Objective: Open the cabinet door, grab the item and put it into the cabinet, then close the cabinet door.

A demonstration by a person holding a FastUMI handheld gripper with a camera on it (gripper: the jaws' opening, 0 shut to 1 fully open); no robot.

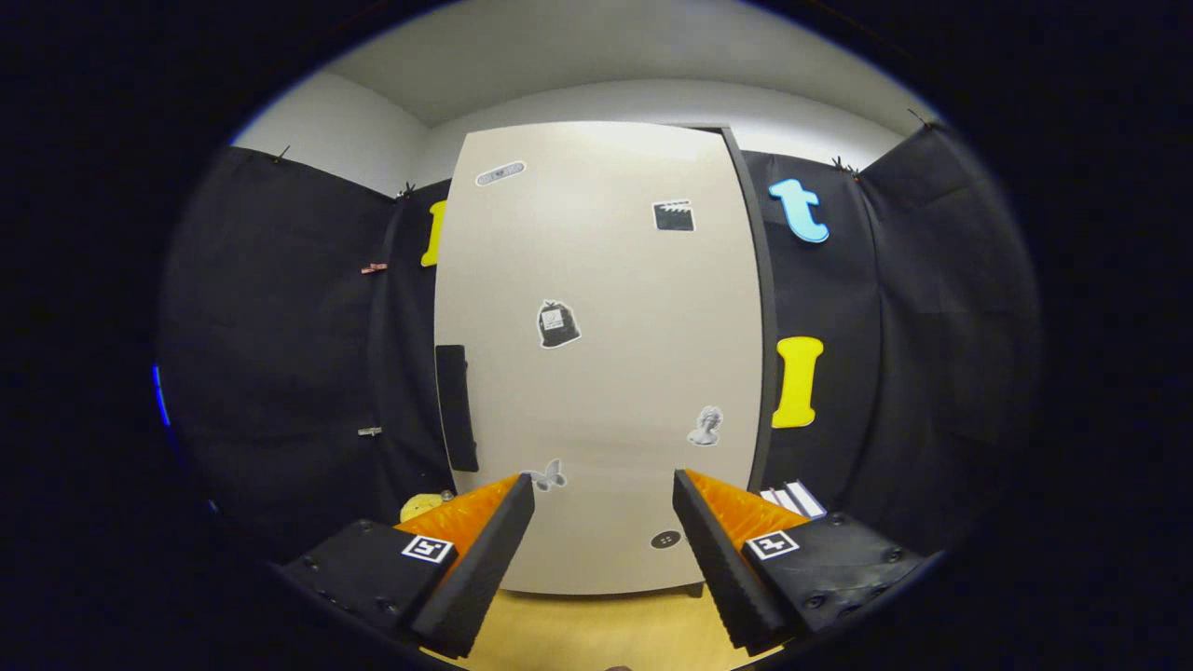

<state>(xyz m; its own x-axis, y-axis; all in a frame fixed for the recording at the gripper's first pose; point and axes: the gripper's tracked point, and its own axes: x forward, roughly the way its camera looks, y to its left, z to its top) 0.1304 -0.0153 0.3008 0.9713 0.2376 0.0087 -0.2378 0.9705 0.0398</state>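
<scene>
Facing the closed cabinet door (596, 354), fingers spread wide and holding nothing.

Hanging level and square to the door, with the gripper (604, 494) centred on the lower half of the panel, probably so as to keep the whole front in sight. Standing shut against the cabinet's dark edge (762, 308) on the right, with the dark handle (455, 407) running upright along the left side (beyond and above the left finger, so the hinge is likely on the right). Sitting on the wooden surface (596, 634) to the left of the cabinet, behind the left finger: a small yellow thing (421, 506), mostly hidden, possibly the item. Fitting either a door awaiting opening or one shut again, though the yellow thing lying outside leans toward the former, if it is the item.
</scene>
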